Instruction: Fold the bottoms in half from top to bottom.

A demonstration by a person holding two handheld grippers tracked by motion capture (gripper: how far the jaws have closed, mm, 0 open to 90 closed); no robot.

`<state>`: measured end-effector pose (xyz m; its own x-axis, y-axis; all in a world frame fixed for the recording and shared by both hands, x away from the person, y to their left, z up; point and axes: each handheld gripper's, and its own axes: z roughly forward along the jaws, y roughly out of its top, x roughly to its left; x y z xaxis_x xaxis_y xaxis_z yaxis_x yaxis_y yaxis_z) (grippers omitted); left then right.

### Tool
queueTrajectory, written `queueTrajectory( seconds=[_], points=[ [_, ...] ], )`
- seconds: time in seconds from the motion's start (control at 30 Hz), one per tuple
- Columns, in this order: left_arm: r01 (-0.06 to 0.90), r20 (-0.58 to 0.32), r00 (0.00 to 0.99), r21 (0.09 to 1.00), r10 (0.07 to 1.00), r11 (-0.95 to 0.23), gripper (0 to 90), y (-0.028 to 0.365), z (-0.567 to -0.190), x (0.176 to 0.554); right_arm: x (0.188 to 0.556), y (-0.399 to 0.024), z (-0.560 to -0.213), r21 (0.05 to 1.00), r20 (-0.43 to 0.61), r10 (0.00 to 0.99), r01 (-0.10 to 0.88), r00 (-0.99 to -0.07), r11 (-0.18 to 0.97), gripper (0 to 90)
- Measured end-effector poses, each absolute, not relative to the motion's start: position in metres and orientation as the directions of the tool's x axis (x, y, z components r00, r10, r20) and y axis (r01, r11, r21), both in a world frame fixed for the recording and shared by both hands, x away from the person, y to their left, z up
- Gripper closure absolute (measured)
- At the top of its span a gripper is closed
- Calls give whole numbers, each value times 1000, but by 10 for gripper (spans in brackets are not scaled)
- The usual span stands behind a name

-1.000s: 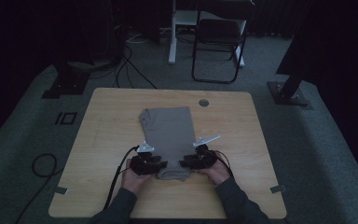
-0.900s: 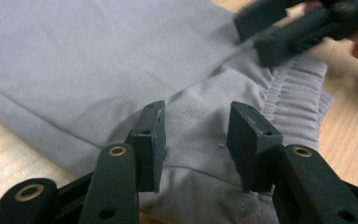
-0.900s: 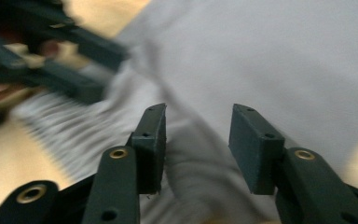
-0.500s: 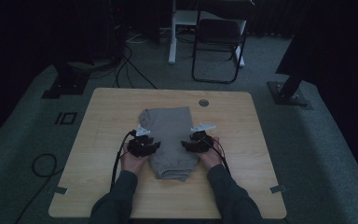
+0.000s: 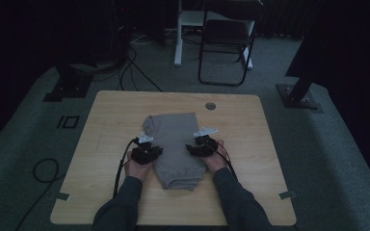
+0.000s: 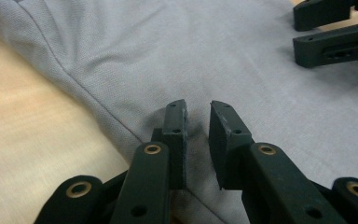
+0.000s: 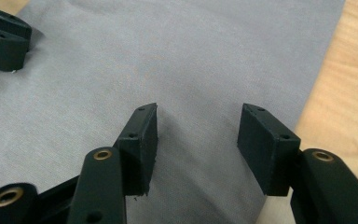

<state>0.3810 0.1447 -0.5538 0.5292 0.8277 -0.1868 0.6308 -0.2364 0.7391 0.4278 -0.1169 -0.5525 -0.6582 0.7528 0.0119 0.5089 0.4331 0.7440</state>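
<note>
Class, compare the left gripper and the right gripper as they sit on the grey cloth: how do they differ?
The left gripper has its jaws nearly together, a narrow gap left; the right gripper has its jaws wide apart. The left sits by the grey cloth's seamed left edge, the right by its straight right edge. Both are black and rest on the cloth.

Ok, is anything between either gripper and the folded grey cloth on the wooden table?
Nothing visible. The left gripper and right gripper both sit directly over the folded grey cloth, jaws apart, with only fabric beneath them on the wooden table.
</note>
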Motion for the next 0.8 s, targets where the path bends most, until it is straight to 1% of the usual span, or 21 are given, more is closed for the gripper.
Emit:
queueTrajectory(
  seconds=[0.13, 0.2, 0.27, 0.3, 0.37, 0.43, 0.47, 0.5, 0.53, 0.57, 0.63, 0.73, 0.8],
  points=[
    [612, -160, 572, 736, 805, -289, 765, 141, -553, 359, 407, -123, -553, 748, 5, 740, 493, -673, 443, 485],
    [619, -177, 592, 724, 786, -303, 754, 139, -551, 348, 396, -125, -553, 743, 7, 734, 495, -679, 451, 502],
    [607, -167, 630, 715, 758, -348, 712, 136, -549, 340, 385, -127, -549, 721, 11, 715, 501, -699, 479, 541],
    [589, -140, 649, 715, 748, -377, 683, 134, -546, 338, 383, -127, -548, 716, 9, 706, 497, -708, 490, 556],
    [548, -86, 656, 737, 750, -395, 631, 132, -540, 339, 382, -127, -545, 725, -14, 702, 476, -712, 497, 546],
    [545, -72, 630, 751, 774, -373, 623, 132, -535, 349, 389, -126, -543, 742, -20, 721, 473, -693, 475, 499],
    [550, -70, 611, 755, 789, -358, 628, 133, -533, 356, 394, -125, -541, 744, -21, 733, 479, -680, 465, 494],
    [557, -64, 585, 757, 808, -343, 636, 134, -532, 365, 401, -123, -540, 748, -31, 743, 477, -669, 461, 494],
    [557, -64, 585, 757, 808, -343, 646, 134, -532, 365, 410, -121, -539, 748, -35, 750, 480, -660, 458, 490],
    [575, -66, 551, 752, 832, -321, 657, 136, -533, 379, 416, -120, -539, 746, -41, 752, 480, -657, 461, 490],
    [604, -81, 514, 741, 854, -293, 682, 138, -536, 391, 432, -117, -541, 745, -43, 767, 491, -641, 452, 491],
    [638, -88, 496, 712, 864, -294, 717, 138, -545, 401, 446, -117, -545, 742, -17, 786, 518, -619, 424, 501],
    [632, -94, 497, 721, 863, -285, 734, 138, -549, 400, 447, -116, -549, 729, -20, 784, 527, -620, 436, 511]
  ],
)
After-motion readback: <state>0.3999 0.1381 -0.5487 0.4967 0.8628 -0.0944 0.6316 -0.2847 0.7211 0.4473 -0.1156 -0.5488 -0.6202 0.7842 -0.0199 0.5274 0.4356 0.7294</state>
